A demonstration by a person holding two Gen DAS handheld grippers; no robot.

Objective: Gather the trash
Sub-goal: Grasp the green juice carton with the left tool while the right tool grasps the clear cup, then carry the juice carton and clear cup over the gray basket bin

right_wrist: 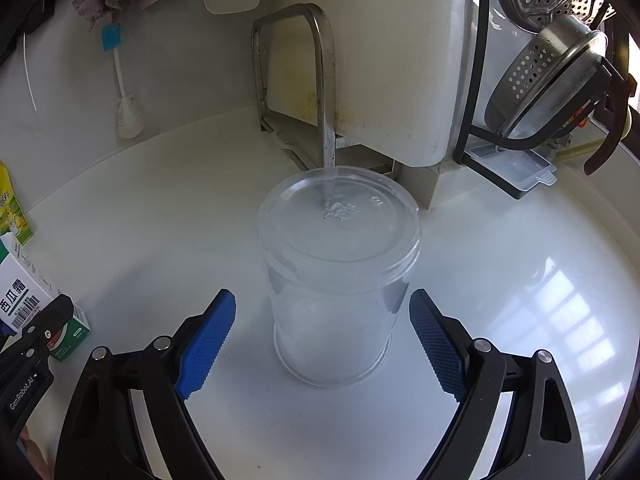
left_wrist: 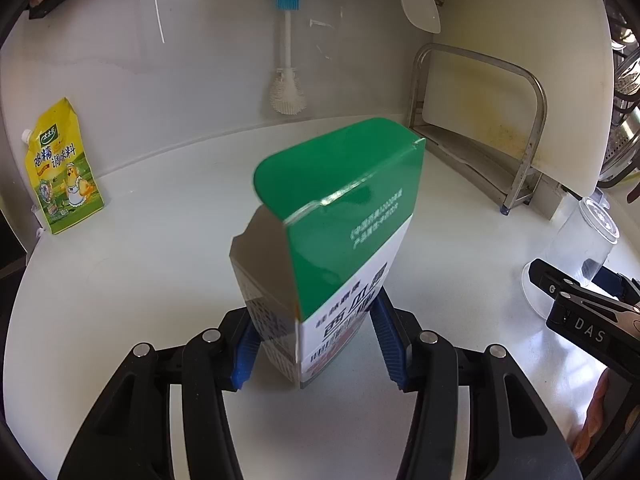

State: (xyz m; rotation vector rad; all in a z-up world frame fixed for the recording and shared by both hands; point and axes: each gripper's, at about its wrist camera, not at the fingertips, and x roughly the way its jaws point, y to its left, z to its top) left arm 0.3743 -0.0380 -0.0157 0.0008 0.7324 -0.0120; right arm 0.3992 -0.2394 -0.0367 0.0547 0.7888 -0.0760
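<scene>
A green and white cardboard box (left_wrist: 340, 216) stands tilted over the white counter, and my left gripper (left_wrist: 314, 320) is shut on its lower end, blue pads against both sides. The same box (right_wrist: 24, 292) shows at the left edge of the right wrist view, with the left gripper's black finger (right_wrist: 48, 320) on it. A clear plastic cup (right_wrist: 336, 272) stands upside down on the counter. My right gripper (right_wrist: 320, 296) is open around it, its pads on either side and apart from the wall. In the left wrist view the cup (left_wrist: 580, 248) and the right gripper (left_wrist: 560, 292) sit at the right.
A yellow seasoning pouch (left_wrist: 64, 168) leans on the back wall at the left. A white brush (left_wrist: 287, 80) hangs on the wall. A steel rack (right_wrist: 320, 80) holds a white cutting board (right_wrist: 400, 60) behind the cup. A metal strainer (right_wrist: 552, 76) sits in a black rack on the right.
</scene>
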